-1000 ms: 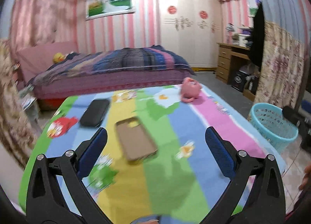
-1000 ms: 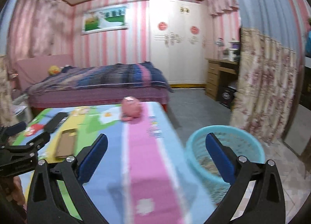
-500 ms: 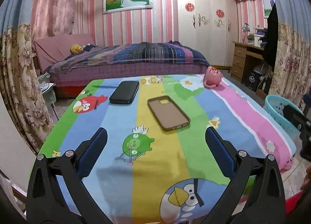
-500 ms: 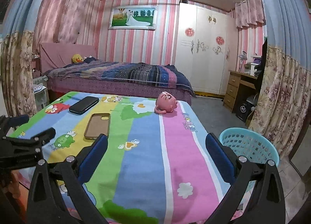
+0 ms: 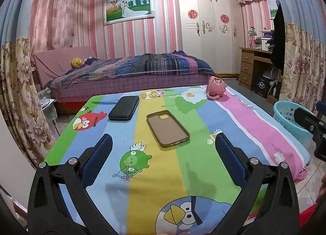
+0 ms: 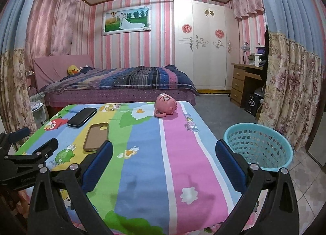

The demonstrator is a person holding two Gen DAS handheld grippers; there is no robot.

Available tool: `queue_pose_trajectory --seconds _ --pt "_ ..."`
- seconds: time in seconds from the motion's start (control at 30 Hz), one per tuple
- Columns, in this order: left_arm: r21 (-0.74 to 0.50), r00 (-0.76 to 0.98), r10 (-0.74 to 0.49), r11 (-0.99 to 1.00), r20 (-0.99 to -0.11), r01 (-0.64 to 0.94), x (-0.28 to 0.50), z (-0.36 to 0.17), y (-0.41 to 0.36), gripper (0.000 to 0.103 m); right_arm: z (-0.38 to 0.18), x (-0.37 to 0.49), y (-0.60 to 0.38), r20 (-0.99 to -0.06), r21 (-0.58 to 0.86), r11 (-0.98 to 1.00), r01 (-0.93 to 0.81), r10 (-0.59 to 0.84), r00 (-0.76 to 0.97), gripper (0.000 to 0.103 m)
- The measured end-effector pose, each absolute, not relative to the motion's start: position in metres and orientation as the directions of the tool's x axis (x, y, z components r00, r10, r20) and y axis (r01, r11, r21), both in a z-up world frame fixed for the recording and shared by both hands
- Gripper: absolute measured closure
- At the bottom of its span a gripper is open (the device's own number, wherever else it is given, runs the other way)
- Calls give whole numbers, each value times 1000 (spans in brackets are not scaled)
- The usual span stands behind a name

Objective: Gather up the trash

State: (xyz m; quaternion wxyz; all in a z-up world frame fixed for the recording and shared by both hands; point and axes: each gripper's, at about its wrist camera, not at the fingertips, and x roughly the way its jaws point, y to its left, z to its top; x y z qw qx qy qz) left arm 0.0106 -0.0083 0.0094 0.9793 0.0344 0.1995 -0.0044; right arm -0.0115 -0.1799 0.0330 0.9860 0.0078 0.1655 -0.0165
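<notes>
Pink-striped bedroom, with a cartoon-print cloth-covered table (image 5: 240, 112) in front. No trash shows on it, only a brown phone case (image 5: 167, 128), a black phone (image 5: 124, 108) and a tipped pink mug (image 6: 165, 106). Both the left gripper (image 5: 163, 159) and the right gripper (image 6: 164, 158) hover with jaws spread, empty. Collection looks finished; the turquoise plastic basket (image 6: 258, 146) stands beside the table, contents hidden.

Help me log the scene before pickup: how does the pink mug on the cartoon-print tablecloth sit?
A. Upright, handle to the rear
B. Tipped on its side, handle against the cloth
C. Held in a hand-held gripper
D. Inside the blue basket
B: the pink ceramic mug lies tipped over on the colourful cartoon-print tablecloth, its looped handle resting on the cloth.
</notes>
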Motion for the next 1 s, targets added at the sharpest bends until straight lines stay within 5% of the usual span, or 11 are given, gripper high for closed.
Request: queue_pose_trajectory --seconds 1.0 --pt "13 925 -22 1000 -379 29 7 15 0 6 32 -12 -172 -330 -57 996 64 -79 941 5"
